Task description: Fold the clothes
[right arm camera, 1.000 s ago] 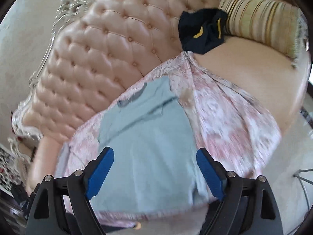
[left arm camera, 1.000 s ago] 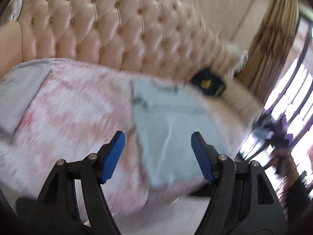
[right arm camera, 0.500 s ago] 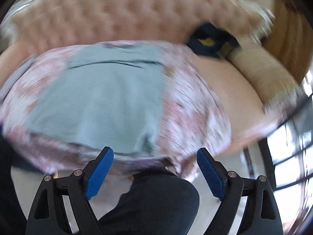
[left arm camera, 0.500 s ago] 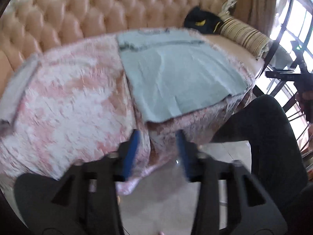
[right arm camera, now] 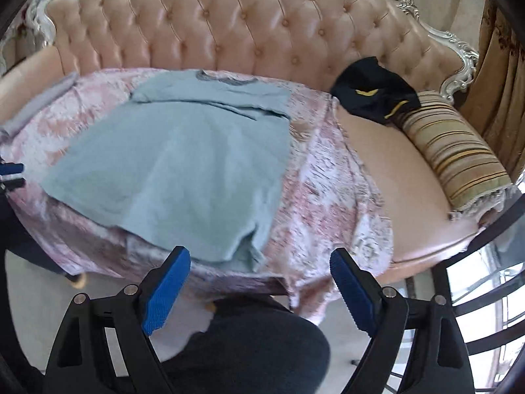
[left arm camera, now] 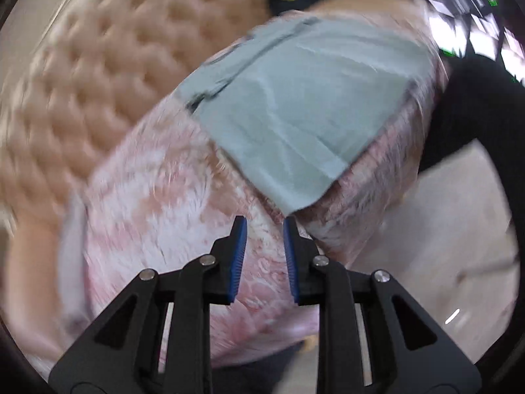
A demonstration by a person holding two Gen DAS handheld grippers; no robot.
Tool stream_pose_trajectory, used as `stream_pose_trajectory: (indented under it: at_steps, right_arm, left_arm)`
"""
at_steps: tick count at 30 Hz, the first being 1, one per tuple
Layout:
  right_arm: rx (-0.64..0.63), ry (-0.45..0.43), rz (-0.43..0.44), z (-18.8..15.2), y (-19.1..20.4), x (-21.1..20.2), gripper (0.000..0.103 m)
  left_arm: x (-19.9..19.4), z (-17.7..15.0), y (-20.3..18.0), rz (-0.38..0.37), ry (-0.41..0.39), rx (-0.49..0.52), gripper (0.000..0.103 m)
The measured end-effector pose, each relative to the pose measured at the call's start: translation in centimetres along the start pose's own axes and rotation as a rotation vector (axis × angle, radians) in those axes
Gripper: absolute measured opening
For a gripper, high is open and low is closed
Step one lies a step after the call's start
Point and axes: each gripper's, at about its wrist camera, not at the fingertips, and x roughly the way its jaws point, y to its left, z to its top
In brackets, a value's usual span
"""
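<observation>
A tufted peach sofa (right arm camera: 249, 16) with a silver carved frame fills both views. Its seat is largely covered by a pink-and-white patterned throw (right arm camera: 331, 197), which hangs over the front edge. On the throw a pale blue-grey T-shirt (right arm camera: 183, 164) is laid flat, collar towards the backrest and hem reaching the front edge of the seat, with one lower corner drooping over that edge. A striped bolster cushion (right arm camera: 456, 161) lies at the right end of the seat, and a dark navy garment with yellow marks (right arm camera: 374, 92) is heaped against the backrest just beside it. A grey folded cloth (right arm camera: 36, 105) is seen at the left end of the throw. A dark-trousered knee (right arm camera: 262, 351) of the person is seen below the seat edge.

The left claw (left arm camera: 262, 226) is held just below the near corner of the T-shirt; its blue pads have just been drawing together and are now narrowly parted, with only the throw seen behind the gap and nothing pinched. The right claw (right arm camera: 259, 262) is spread wide above the front edge of the seat, near the drooping corner of the T-shirt, with nothing gripped.
</observation>
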Motion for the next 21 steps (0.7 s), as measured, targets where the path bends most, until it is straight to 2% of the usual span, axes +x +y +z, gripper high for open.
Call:
stream_pose_trajectory:
  at_steps: [2,5,9,12,15,17,19,20,21]
  right_arm:
    - [-0.013,-0.011,0.001,0.3,0.5,-0.1,0.088]
    - [-0.015,-0.017,0.018,0.5,0.7,-0.1,0.088]
    - [-0.010,-0.003,0.010,0.3,0.4,0.4,0.088]
    - [-0.004,0.000,0.004,0.0,0.3,0.4,0.088]
    - [-0.013,0.001,-0.006,0.2,0.1,0.5,0.088]
    - [-0.021,0.008,-0.015,0.3,0.2,0.6,0.088]
    - [-0.029,0.015,-0.024,0.4,0.2,0.7,0.088]
    - [-0.033,0.017,-0.027,0.5,0.2,0.8,0.088]
    - [-0.035,0.016,-0.023,0.5,0.2,0.8,0.088]
  left_arm:
    - [0.8,-0.1,-1.8,0.049,0.019,0.166,0.026]
    - [2.0,-0.9,-4.0,0.176,0.020,0.392,0.026]
    - [3.4,-2.2,-5.5,0.299,-0.006,0.609,0.027]
    - [4.7,-3.2,-6.1,0.359,-0.019,0.772,0.027]
    - [6.5,-3.8,-6.0,0.362,-0.005,0.869,0.027]
    - [6.7,-3.8,-6.0,0.367,-0.031,0.911,0.029]
    - [6.2,-2.6,-5.7,0.343,-0.054,0.863,0.030]
    - [5.9,-1.9,-5.4,0.319,-0.052,0.826,0.034]
    - [5.9,-1.5,-5.3,0.301,-0.049,0.804,0.044]
